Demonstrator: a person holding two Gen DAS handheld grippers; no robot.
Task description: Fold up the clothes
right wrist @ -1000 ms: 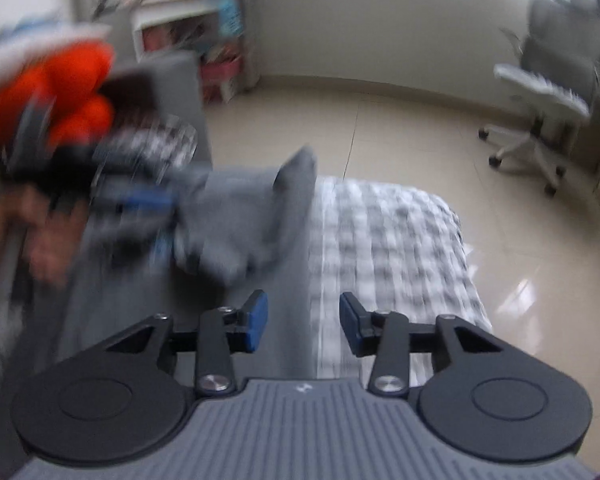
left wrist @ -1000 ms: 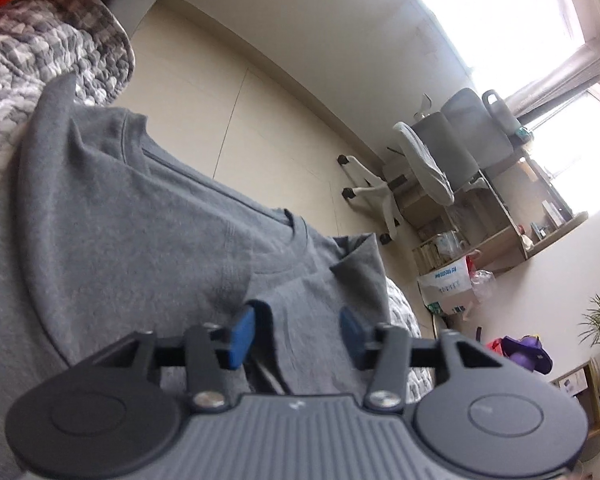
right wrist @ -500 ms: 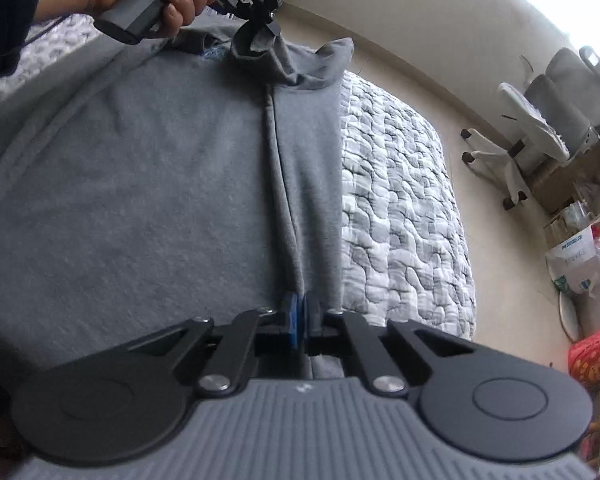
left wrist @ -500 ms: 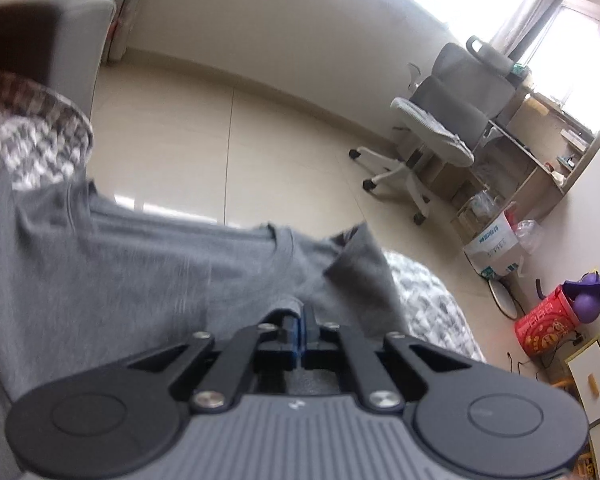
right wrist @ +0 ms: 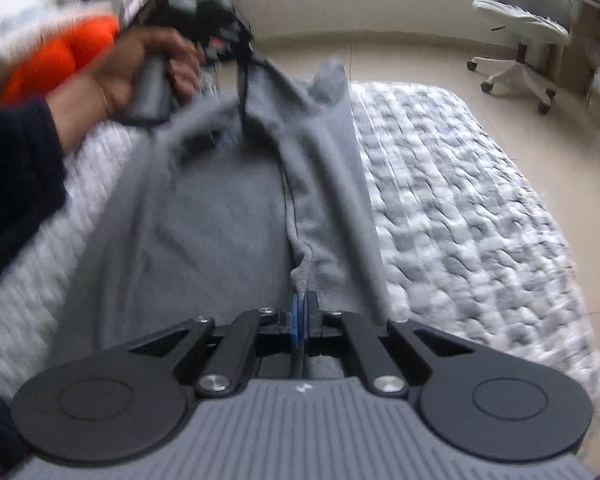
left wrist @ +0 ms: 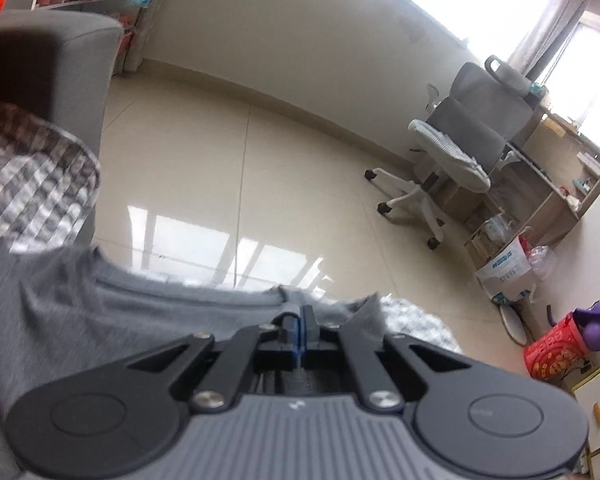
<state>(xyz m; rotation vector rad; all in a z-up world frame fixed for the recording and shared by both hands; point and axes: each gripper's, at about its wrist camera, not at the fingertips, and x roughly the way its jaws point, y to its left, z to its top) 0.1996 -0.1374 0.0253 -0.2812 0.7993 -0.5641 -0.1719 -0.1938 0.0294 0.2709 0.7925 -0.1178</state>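
On the quilted bed (right wrist: 460, 208) lies the grey shirt (right wrist: 220, 208), both grippers clamped on its edges: the left gripper (left wrist: 301, 330) near the collar, the right gripper (right wrist: 300, 312) at the hem.

A lived-in home bedroom: a quilted bed (right wrist: 460, 200) stands on glossy floor tiles (left wrist: 300, 168), with a swivel office chair (left wrist: 456, 152) beyond it beside a cluttered desk (left wrist: 556, 184) under the window.
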